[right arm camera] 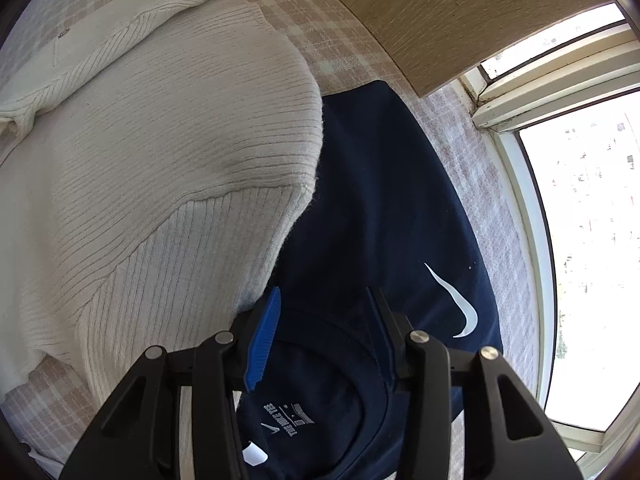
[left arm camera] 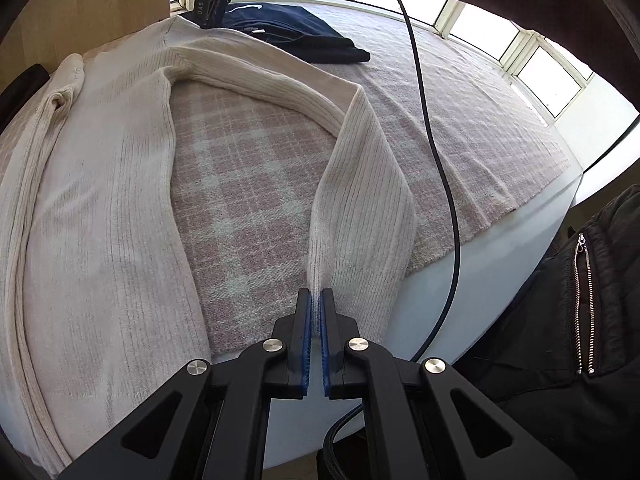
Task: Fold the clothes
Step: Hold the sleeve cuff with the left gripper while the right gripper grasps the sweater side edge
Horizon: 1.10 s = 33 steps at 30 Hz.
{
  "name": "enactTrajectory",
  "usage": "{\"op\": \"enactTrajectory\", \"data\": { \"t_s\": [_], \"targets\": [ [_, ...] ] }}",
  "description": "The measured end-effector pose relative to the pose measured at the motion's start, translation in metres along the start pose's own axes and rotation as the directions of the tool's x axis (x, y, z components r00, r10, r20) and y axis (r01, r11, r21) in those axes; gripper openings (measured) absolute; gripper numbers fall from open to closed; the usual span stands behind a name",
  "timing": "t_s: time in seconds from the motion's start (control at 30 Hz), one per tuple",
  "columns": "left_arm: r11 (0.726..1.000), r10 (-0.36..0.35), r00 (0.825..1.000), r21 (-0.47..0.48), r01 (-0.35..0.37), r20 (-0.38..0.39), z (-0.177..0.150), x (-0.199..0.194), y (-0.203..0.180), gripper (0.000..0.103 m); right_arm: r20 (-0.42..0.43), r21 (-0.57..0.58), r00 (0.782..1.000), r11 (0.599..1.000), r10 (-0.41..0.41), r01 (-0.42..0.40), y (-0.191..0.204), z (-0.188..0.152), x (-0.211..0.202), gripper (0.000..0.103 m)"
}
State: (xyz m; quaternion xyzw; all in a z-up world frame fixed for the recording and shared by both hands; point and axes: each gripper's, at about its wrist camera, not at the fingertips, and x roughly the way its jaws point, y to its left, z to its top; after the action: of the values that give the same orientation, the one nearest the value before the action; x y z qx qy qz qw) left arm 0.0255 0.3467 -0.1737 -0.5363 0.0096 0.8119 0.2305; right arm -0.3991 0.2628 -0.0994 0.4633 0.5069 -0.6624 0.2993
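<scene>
Cream sweater lies flat on the plaid blanket, mostly off to the left of the left tongs. Those are clenched on its sleeve, pinched right at the tips. Right tongs are spread wide over a navy tee, with the sweater's shoulder just to their left.

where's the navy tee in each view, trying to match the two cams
Left wrist view: the navy tee lies far off at the top centre, beyond the cream sweater.
Right wrist view: the tee fills the lower centre and right, white swoosh showing, partly under the right gripper.
Shared landmark: the sweater's ribbed shoulder beside the tee, on the pink plaid blanket.
</scene>
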Motion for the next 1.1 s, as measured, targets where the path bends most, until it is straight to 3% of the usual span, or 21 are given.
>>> {"op": "enactTrajectory", "data": {
  "t_s": [0.03, 0.37, 0.43, 0.57, 0.73, 0.8, 0.9, 1.1],
  "targets": [
    [1.0, -0.013, 1.0, -0.012, 0.013, 0.011, 0.0, -0.004, 0.001, 0.003, 0.0, 0.011, 1.0, 0.999, 0.03, -0.03, -0.002, 0.0, 0.0, 0.0],
    [0.988, -0.026, 0.991, -0.146, 0.046, 0.135, -0.003, -0.047, 0.024, 0.003, 0.031, 0.128, 0.964, 0.956, 0.263, -0.264, -0.032, 0.003, -0.012, 0.0],
    [0.985, -0.026, 0.99, -0.165, 0.049, 0.139, -0.006, -0.049, 0.029, 0.003, 0.021, 0.147, 0.95, 0.939, 0.312, -0.311, -0.036, 0.003, -0.011, 0.006],
    [0.984, -0.037, 0.987, -0.169, 0.063, 0.155, -0.008, -0.048, 0.027, 0.003, -0.011, 0.181, 0.946, 0.932, 0.323, -0.316, -0.04, -0.001, -0.004, 0.016],
    [0.984, -0.041, 0.986, -0.164, 0.067, 0.16, -0.009, -0.05, 0.03, 0.003, 0.045, 0.189, 0.929, 0.91, 0.368, -0.369, -0.041, -0.002, -0.011, 0.02],
    [0.984, -0.044, 0.987, -0.165, 0.07, 0.157, -0.009, -0.05, 0.031, 0.003, 0.038, 0.169, 0.937, 0.922, 0.347, -0.348, -0.037, 0.001, -0.012, 0.032],
    [0.984, -0.043, 0.988, -0.164, 0.067, 0.151, -0.01, -0.049, 0.034, 0.003, 0.005, 0.129, 0.955, 0.947, 0.296, -0.294, -0.025, 0.006, -0.009, 0.032],
    [0.983, -0.046, 0.988, -0.171, 0.071, 0.15, -0.011, -0.049, 0.037, 0.003, 0.03, 0.133, 0.948, 0.939, 0.316, -0.318, -0.027, 0.014, -0.024, 0.032]
  ]
}}
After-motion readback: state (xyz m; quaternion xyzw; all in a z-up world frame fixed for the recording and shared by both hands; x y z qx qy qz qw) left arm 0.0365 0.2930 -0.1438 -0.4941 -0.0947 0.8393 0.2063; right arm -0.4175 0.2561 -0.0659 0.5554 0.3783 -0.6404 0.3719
